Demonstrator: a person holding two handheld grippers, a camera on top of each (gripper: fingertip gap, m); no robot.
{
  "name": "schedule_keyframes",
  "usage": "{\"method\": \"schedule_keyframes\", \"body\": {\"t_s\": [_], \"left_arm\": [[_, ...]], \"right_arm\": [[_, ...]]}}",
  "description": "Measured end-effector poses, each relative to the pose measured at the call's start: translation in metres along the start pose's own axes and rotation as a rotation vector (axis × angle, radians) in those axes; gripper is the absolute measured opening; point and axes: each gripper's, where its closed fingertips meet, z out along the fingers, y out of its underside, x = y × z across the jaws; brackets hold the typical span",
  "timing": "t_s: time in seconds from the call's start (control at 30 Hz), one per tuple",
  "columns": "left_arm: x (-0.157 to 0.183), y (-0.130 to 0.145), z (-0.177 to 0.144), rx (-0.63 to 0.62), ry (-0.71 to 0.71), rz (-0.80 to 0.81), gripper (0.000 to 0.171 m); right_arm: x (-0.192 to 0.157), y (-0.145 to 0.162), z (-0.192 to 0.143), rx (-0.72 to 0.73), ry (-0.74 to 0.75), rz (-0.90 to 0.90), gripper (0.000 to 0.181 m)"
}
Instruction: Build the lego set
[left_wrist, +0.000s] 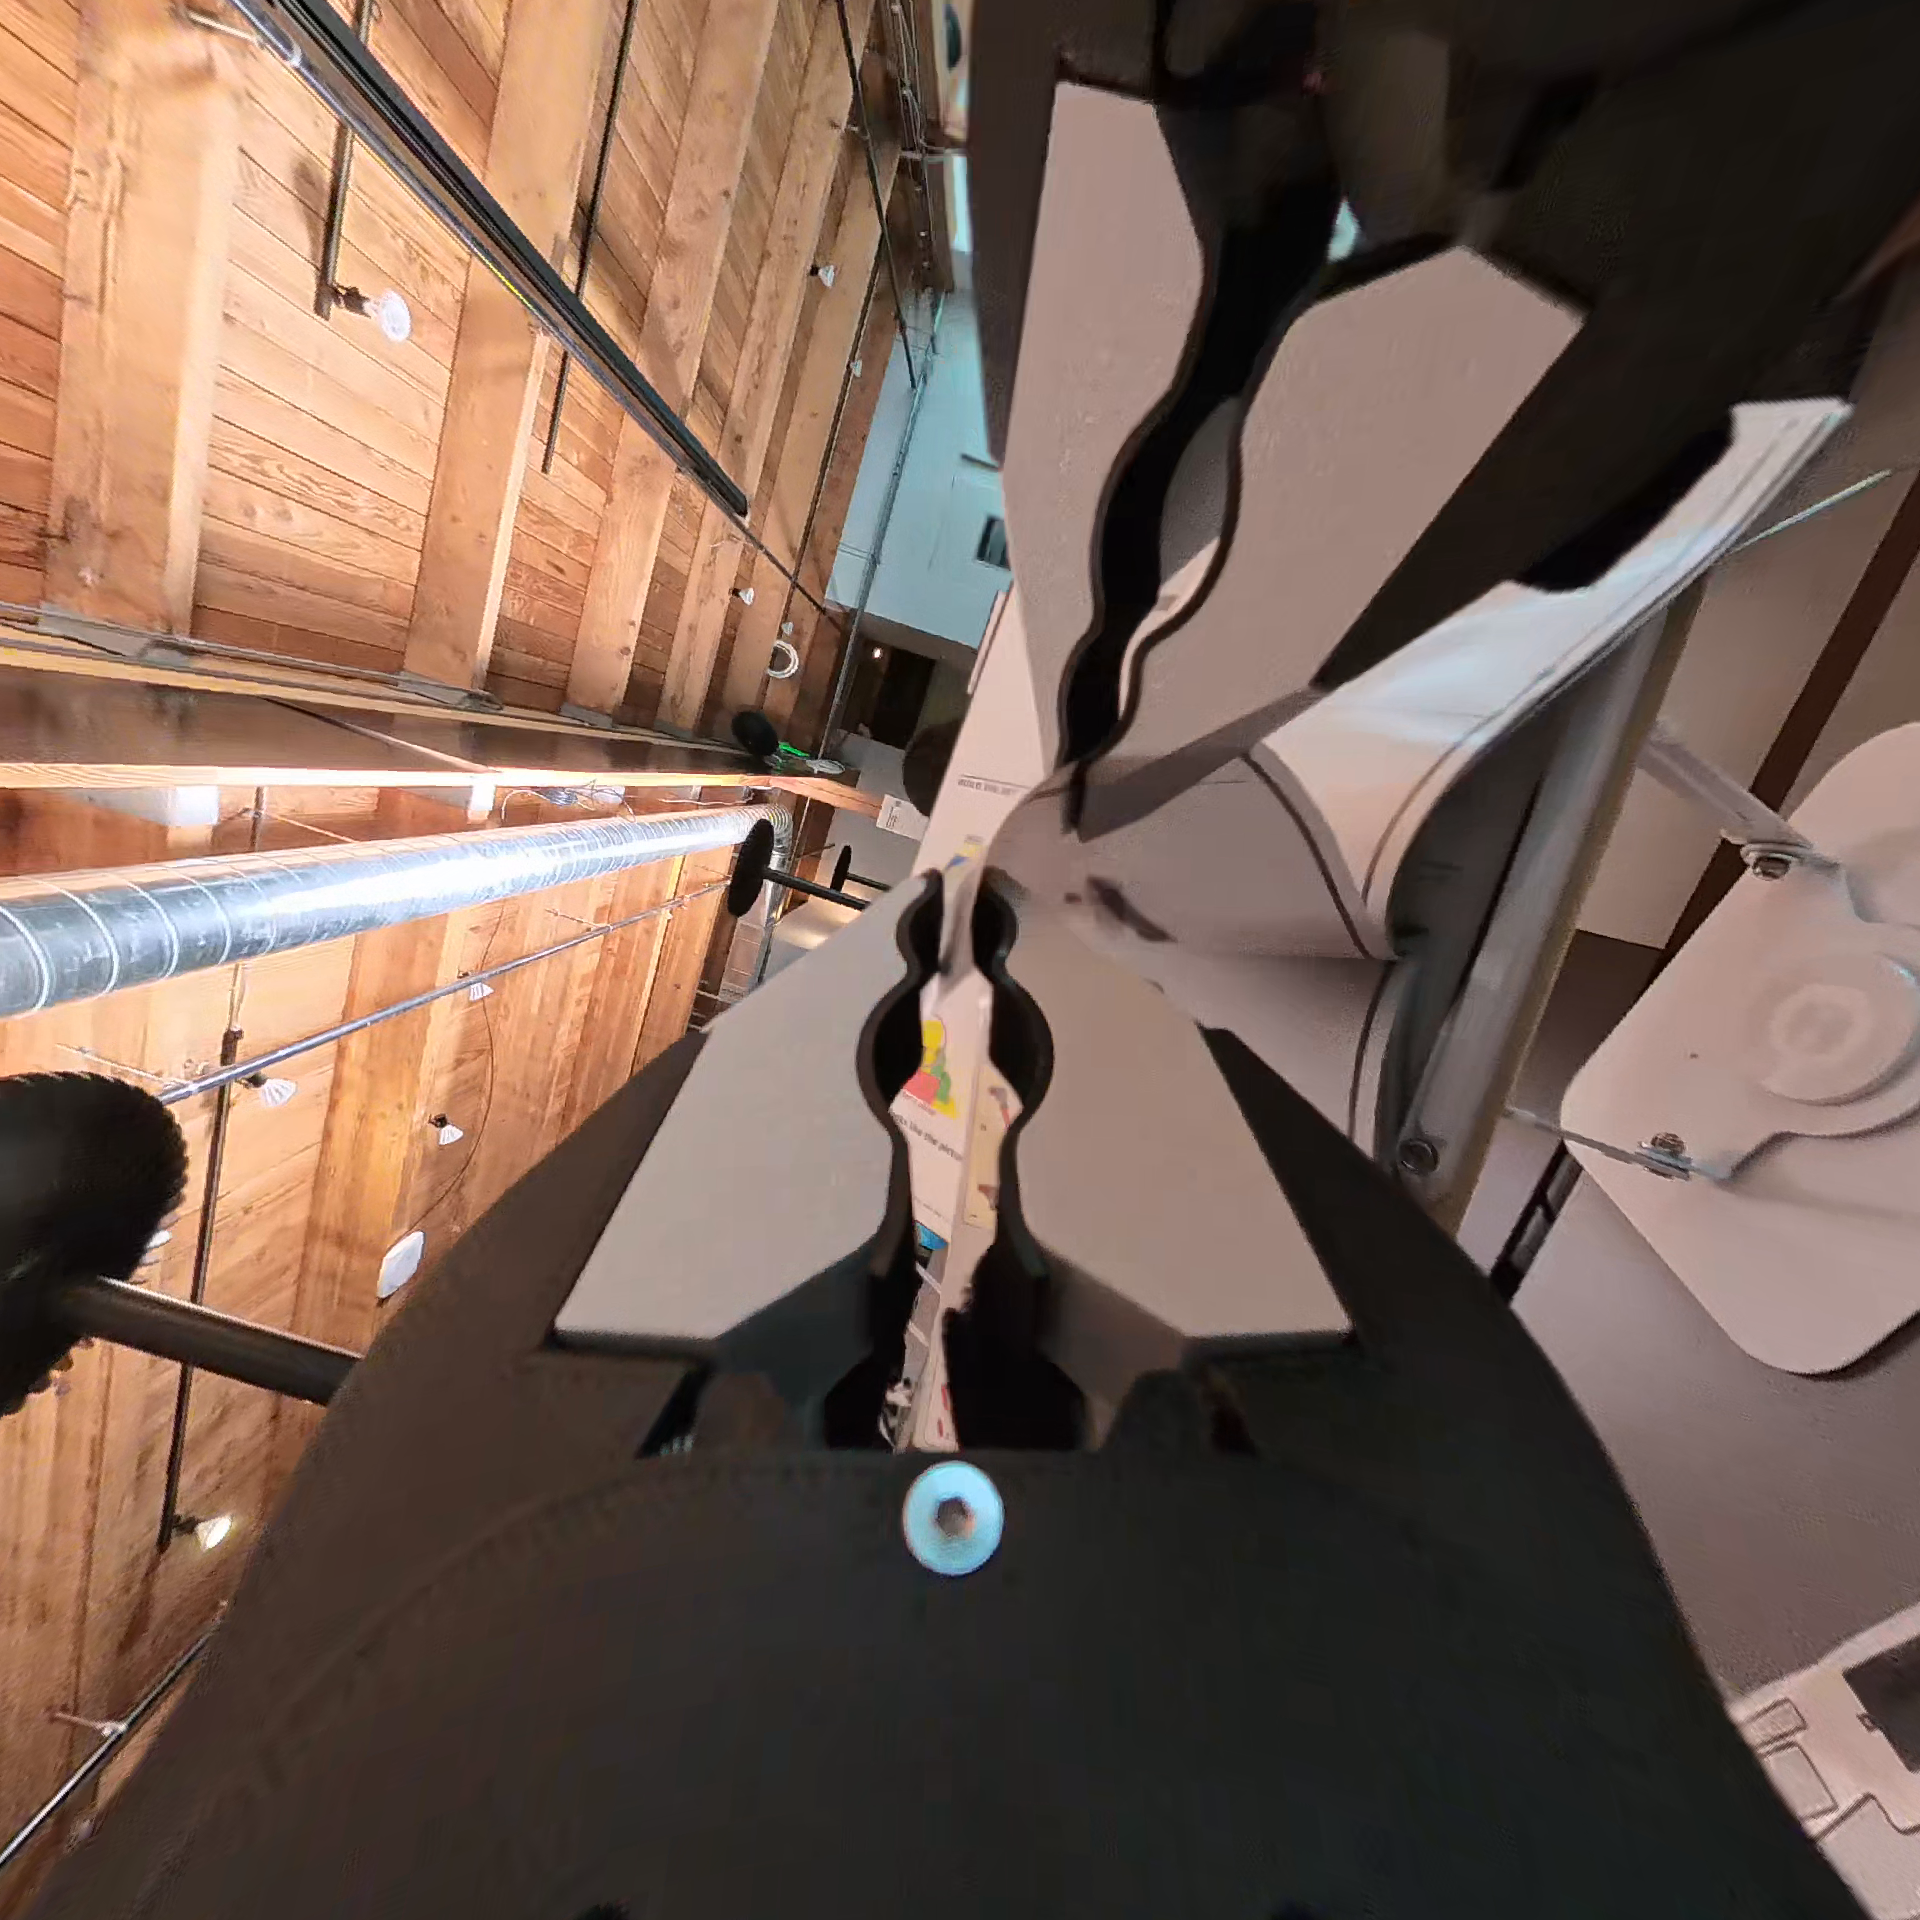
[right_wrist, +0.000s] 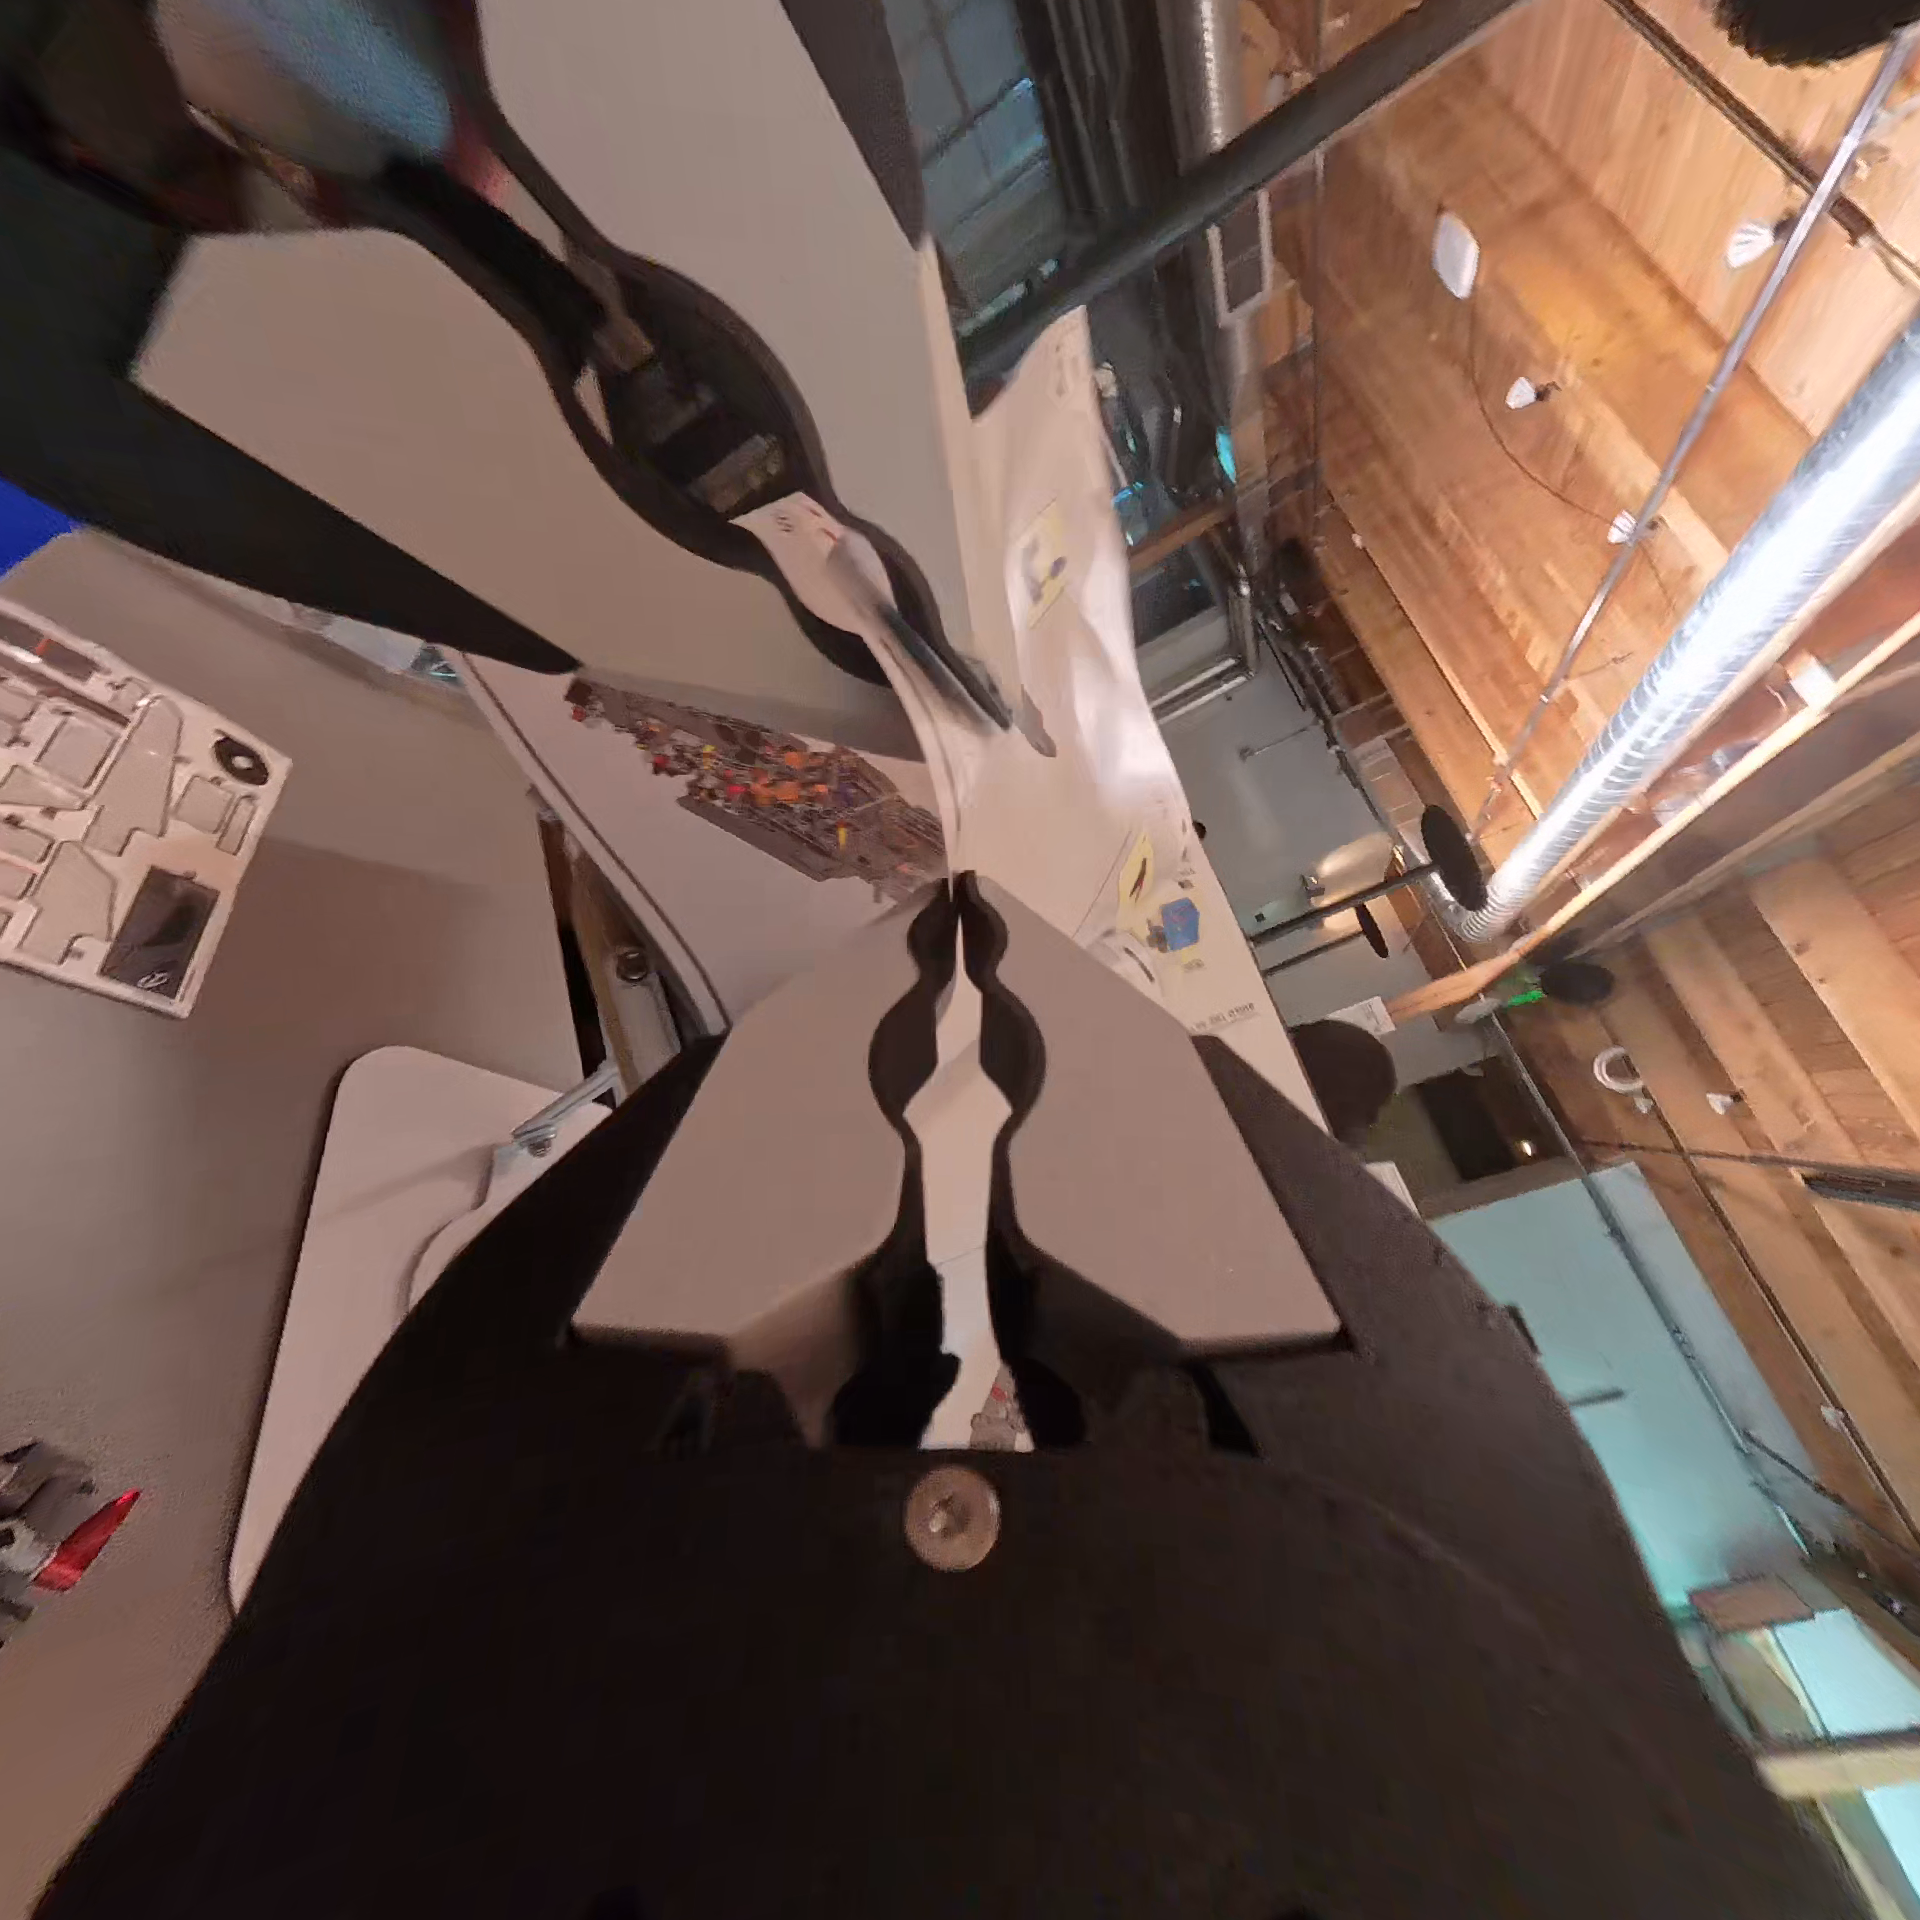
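Up high we go: both cameras tip toward the wooden ceiling (left_wrist: 312, 416) with its silver duct (left_wrist: 364, 894), and the grey table (right_wrist: 156, 1143) sits off to the side. On that table lies a flat sheet of printed part shapes (right_wrist: 114, 800), and in the bottom corner a small grey and red cluster of bricks (right_wrist: 62, 1538) pokes into the frame, well apart from the sheet.

The main object is the instruction booklet (right_wrist: 1049, 727), held up in the air between the two tools, its pages bowed and curling. One open page shows a crowded picture of many small parts; another carries little yellow step boxes.

The left gripper (left_wrist: 961, 894) is pinched tight on the booklet's edge, paper running down the slot between its fingers. The right gripper (right_wrist: 961, 883) is likewise clamped on a page, tips together with white paper in the gap. Each shows in the other's view, squeezing the far side of the booklet.

As for progress, I'd call it early. The two tools are busy with paper, not bricks, and only that small cluster hints at any assembly; how much of it is joined I cannot tell. Most of the build looks to be ahead.
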Motion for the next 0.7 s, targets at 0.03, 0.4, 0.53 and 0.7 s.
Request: {"method": "schedule_keyframes", "body": {"t_s": [0.03, 0.4, 0.53, 0.7], "left_arm": [[-0.006, -0.003, -0.001, 0.008, -0.016, -0.011, 0.012], [0.029, 0.111, -0.009, -0.230, 0.160, -0.379, 0.046], [0.066, 0.168, -0.001, -0.373, 0.246, -0.543, 0.063], [0.091, 0.208, 0.000, -0.473, 0.281, -0.567, 0.074]], "right_arm": [[0.007, 0.002, -0.001, -0.006, 0.026, 0.028, 0.000], [0.047, 0.113, -0.041, -0.028, 0.129, 0.663, 0.000], [0.034, 0.154, -0.039, -0.059, 0.100, 0.840, 0.000], [0.017, 0.184, -0.033, -0.106, 0.052, 0.954, 0.000]]}}
